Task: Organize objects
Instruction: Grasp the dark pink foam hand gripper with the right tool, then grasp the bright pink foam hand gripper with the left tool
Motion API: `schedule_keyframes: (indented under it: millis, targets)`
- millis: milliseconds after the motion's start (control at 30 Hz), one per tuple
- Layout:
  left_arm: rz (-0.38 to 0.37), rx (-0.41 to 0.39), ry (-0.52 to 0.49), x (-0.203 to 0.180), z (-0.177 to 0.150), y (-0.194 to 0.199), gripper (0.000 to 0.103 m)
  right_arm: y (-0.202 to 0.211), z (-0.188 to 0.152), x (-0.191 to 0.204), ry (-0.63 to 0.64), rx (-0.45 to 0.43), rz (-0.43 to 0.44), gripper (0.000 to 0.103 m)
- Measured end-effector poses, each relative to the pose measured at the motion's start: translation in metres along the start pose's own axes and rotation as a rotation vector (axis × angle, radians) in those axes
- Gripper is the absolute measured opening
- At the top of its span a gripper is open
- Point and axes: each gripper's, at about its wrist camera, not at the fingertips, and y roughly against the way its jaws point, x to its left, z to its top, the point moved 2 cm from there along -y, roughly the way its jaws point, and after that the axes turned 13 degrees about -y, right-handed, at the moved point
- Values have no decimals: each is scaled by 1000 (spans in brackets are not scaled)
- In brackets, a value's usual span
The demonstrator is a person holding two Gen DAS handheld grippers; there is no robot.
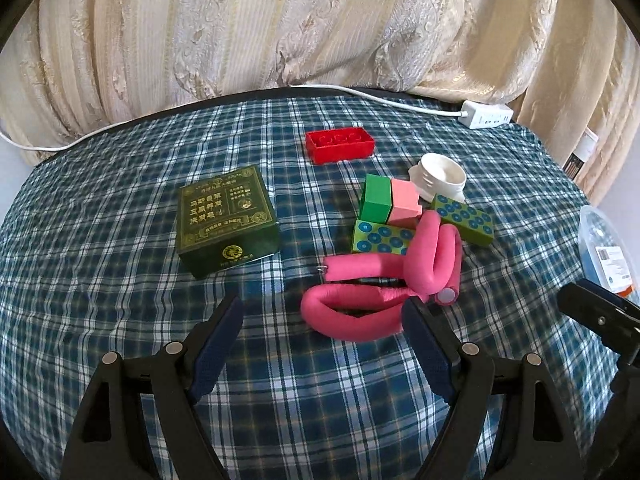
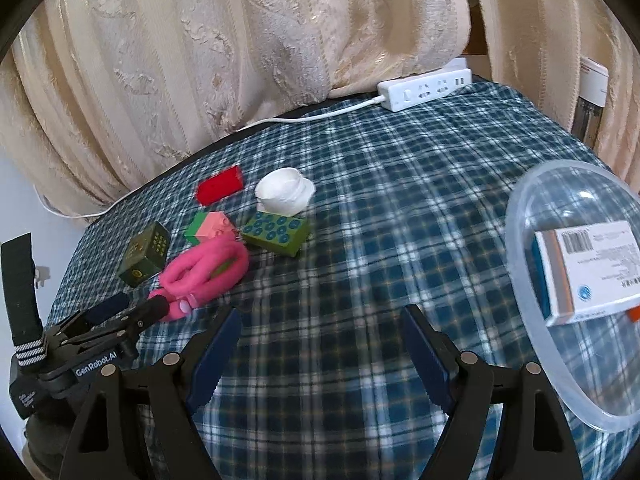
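On a plaid cloth lie a dark green box [image 1: 228, 220] [image 2: 145, 255], a red brick [image 1: 340, 145] [image 2: 219, 190], a white cup-like part [image 1: 440, 178] [image 2: 285, 191], a green and pink brick [image 1: 390, 201] [image 2: 208, 227], two green dotted blocks [image 1: 464, 218] [image 1: 380, 237] [image 2: 277, 233] and a pink foam roller [image 1: 384, 280] [image 2: 204, 274]. My left gripper [image 1: 322, 320] is open and empty; its right fingertip is at the roller's near edge. My right gripper [image 2: 322, 332] is open and empty above bare cloth, right of the pile. A clear plastic container [image 2: 576, 300] [image 1: 604, 248] at the right holds a white carton [image 2: 588, 268].
A white power strip [image 2: 424, 89] [image 1: 486, 117] with its cord lies at the table's far edge. Cream curtains [image 1: 280, 20] hang behind the table. The left gripper's body [image 2: 92, 340] shows at the left of the right wrist view.
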Motion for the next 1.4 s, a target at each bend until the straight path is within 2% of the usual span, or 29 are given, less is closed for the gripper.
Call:
schedule_keyframes:
  millis: [300, 600, 833, 1167, 1300, 1400]
  targets:
    - [22, -10, 31, 14, -3, 10, 82, -24, 13, 38, 14, 85, 90, 84]
    - [29, -9, 65, 28, -7, 13, 82, -61, 26, 54, -67, 171, 124, 84]
    - [27, -8, 66, 29, -7, 14, 82, -81, 28, 62, -102, 208, 126, 84]
    - [25, 2, 65, 24, -10, 17, 82, -93, 28, 72, -72, 220, 110, 84]
    - [18, 3, 60, 22, -9, 14, 82, -92, 27, 74, -40, 216, 87, 73]
    - [8, -1, 54, 20, -8, 13, 82, -90, 26, 73, -23, 208, 78, 72]
